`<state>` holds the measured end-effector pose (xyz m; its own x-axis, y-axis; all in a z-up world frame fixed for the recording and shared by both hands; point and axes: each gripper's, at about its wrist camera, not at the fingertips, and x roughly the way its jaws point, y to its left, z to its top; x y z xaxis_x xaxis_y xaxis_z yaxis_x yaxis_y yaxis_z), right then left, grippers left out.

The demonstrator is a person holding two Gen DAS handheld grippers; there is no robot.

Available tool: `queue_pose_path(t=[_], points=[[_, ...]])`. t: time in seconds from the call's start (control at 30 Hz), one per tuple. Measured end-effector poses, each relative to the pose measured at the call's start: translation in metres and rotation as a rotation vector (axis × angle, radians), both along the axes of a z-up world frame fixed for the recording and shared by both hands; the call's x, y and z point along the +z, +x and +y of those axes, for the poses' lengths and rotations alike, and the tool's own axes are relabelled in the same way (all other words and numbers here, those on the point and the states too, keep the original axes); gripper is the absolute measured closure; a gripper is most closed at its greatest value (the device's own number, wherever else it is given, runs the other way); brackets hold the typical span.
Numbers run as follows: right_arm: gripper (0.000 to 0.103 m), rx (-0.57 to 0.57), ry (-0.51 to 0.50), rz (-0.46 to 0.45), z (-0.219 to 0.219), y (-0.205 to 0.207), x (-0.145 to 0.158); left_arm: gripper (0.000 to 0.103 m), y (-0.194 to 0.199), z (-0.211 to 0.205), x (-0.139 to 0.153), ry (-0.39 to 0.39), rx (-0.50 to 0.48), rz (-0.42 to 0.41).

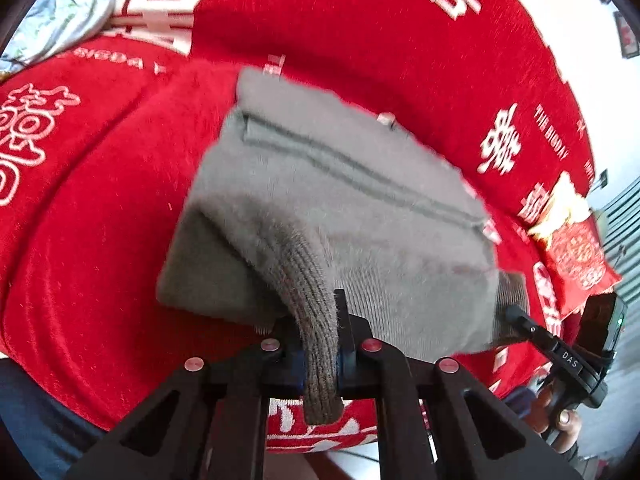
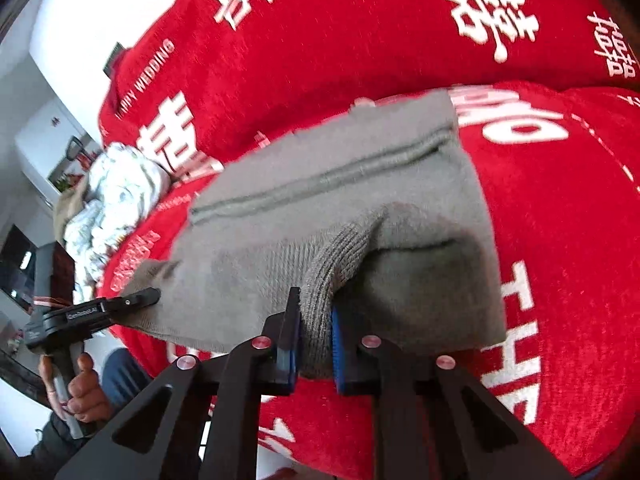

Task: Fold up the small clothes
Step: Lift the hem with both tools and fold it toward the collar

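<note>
A grey knit garment point(image 1: 340, 200) lies partly folded on a red blanket point(image 1: 100, 220) with white characters. My left gripper point(image 1: 316, 320) is shut on the garment's ribbed hem, which hangs down between the jaws. In the right wrist view the same garment point(image 2: 360, 200) has its ribbed hem pinched by my right gripper point(image 2: 316, 308), blue pads pressing on both sides. Each view shows the other gripper clamped on the opposite near corner: the right gripper point(image 1: 512, 314) at the far right, the left gripper point(image 2: 152, 295) at the left. The near edge is lifted off the blanket point(image 2: 560, 220).
A crumpled pale printed cloth point(image 2: 116, 192) lies at the blanket's left end, seen as a pale cloth point(image 1: 60, 12) at top left in the left view. A red and gold packet point(image 1: 576, 252) rests at the right. A hand point(image 2: 84, 392) holds the left gripper's handle.
</note>
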<state>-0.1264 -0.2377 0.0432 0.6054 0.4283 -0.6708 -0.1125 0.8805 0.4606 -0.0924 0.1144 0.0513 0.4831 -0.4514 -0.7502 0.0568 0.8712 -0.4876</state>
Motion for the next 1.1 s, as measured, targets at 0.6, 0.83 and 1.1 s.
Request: queue_pose_path(t=[0.6, 0.83, 1.1], points=[[0.090, -0.143, 0.025, -0.136, -0.014, 0.036, 0.063, 0.092, 0.045, -0.002, 0.063, 0.099, 0.102, -0.185], [0.090, -0.171, 0.029, -0.115, -0.017, 0.060, 0.064, 0.092, 0.069, -0.010, 0.066, 0.122, 0.107, -0.180], [0.090, -0.206, 0.003, -0.077, -0.020, 0.090, 0.058, 0.092, 0.104, -0.022, 0.062, 0.161, 0.107, -0.149]])
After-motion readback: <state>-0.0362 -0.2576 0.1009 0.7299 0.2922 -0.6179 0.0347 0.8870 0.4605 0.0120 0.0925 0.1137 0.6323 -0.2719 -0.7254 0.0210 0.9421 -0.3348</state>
